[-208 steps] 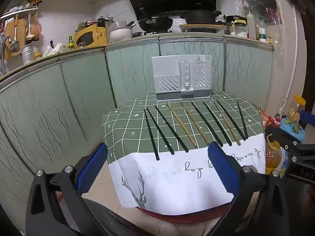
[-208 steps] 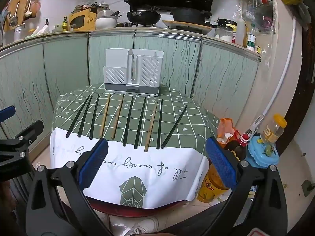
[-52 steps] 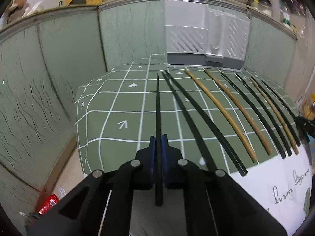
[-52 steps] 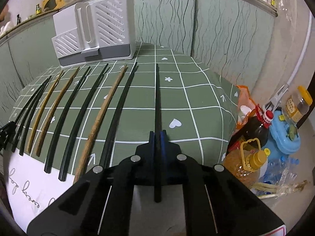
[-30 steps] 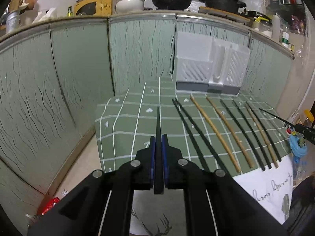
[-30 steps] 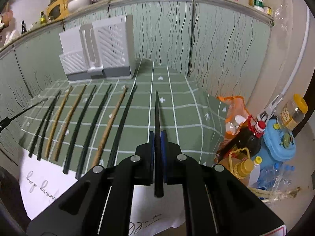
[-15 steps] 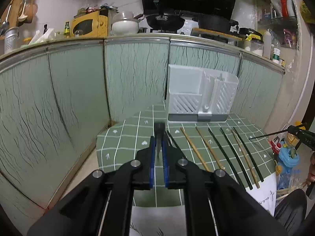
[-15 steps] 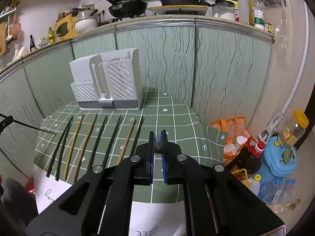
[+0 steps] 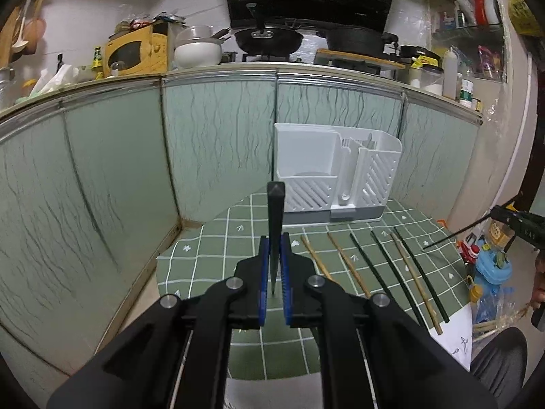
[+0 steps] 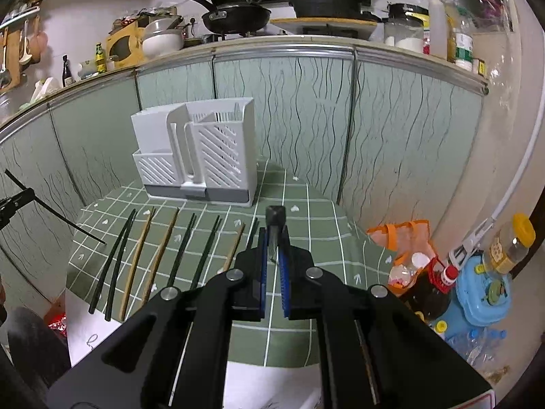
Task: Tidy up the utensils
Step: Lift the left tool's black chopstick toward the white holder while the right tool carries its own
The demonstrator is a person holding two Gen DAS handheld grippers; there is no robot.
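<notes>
The left gripper (image 9: 273, 274) was clamped on a black chopstick (image 9: 275, 211), raised above the green checked tablecloth (image 9: 211, 259) and pointing towards the white utensil holder (image 9: 333, 177). The right gripper (image 10: 274, 269) pinched a second black chopstick (image 10: 274, 220) the same way. The other chopsticks (image 10: 160, 255), black and wooden, lay in a row on the cloth before the holder.

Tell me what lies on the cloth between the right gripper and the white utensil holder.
In the right wrist view, only bare green checked tablecloth lies between the right gripper, shut on a black chopstick, and the white utensil holder; the loose chopsticks lie leftward.
</notes>
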